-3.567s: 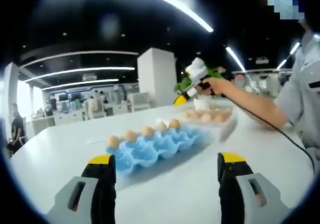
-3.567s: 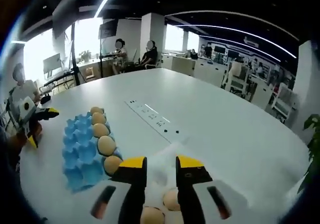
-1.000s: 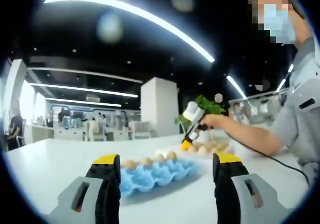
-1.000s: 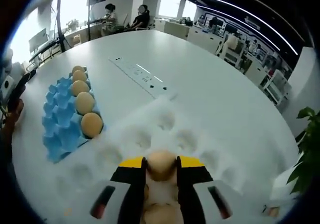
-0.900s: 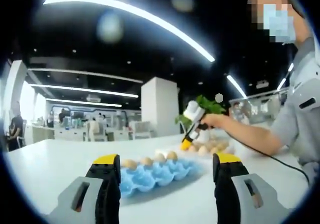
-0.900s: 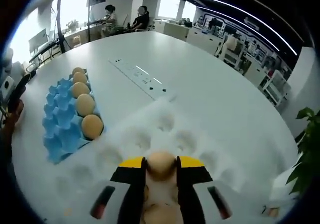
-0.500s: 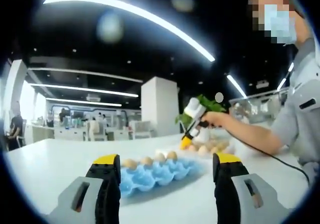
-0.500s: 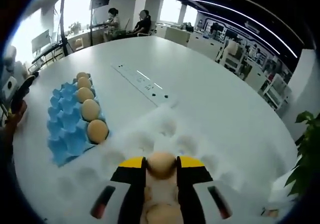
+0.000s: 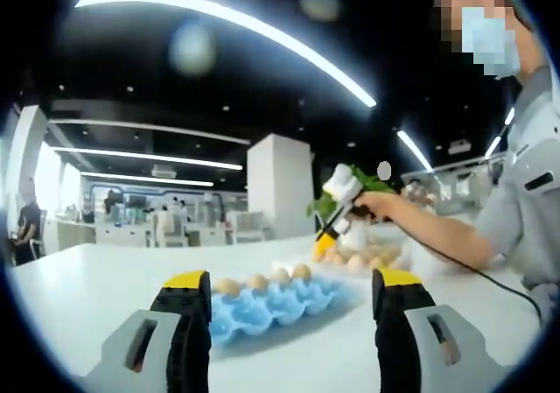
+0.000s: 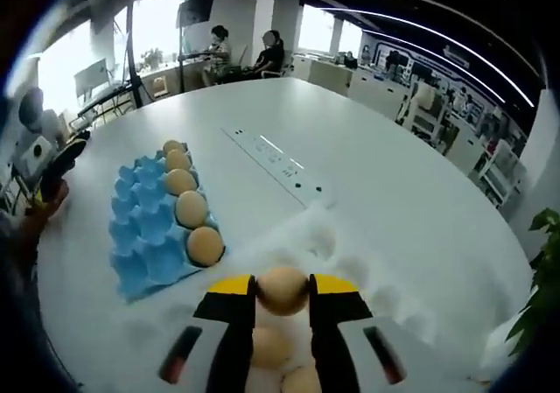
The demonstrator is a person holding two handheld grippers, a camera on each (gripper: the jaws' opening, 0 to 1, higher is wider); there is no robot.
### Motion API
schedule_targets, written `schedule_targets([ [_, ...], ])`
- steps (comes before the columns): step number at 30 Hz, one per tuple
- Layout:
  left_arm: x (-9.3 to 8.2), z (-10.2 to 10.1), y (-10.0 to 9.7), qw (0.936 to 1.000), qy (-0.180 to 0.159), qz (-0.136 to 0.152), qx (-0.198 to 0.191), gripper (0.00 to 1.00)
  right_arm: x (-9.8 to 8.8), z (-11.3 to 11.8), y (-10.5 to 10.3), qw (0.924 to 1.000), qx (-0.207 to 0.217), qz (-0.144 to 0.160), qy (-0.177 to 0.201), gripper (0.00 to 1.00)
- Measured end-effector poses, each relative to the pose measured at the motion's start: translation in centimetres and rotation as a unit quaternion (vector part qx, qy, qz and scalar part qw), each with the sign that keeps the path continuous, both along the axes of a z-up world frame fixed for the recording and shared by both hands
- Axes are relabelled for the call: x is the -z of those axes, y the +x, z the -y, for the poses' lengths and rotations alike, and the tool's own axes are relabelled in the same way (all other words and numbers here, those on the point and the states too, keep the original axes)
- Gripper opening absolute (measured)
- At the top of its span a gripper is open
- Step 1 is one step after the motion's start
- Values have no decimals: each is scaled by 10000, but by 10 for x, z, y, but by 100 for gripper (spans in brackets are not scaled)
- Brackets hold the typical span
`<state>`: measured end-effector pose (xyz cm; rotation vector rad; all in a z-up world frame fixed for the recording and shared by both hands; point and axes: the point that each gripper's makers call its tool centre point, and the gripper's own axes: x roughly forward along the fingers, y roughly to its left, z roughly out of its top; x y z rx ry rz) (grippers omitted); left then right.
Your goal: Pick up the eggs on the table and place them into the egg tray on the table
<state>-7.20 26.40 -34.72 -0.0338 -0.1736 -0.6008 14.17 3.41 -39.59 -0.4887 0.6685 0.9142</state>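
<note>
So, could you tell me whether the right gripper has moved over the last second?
Yes. In the left gripper view, the right gripper has risen against the clear tray, shut on an egg.

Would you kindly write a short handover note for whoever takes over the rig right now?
Right gripper: shut on a brown egg, raised above the clear plastic tray.
Left gripper: open, empty, facing the blue egg tray.
Done: four eggs sit along one edge row of the blue egg tray.
Left: place the held egg in a free cup, then fetch the eggs left in the clear tray.
</note>
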Motion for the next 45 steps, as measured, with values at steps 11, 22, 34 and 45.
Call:
schedule_targets([
  [11, 1, -1, 1, 10000, 5, -16, -8, 76, -4, -11, -7, 9997, -246, -34, 39, 25],
  [22, 3, 0, 1, 10000, 11, -37, -2, 76, -19, -38, -25, 9964, -752, -56, 386, 25],
  [34, 3, 0, 1, 10000, 17, -57, -14, 76, -24, -54, -22, 9925, -1075, -171, 548, 25],
  [45, 4, 0, 1, 9999, 54, -83, -35, 75, -15, -71, -44, 9850, -1643, -354, 385, 25],
])
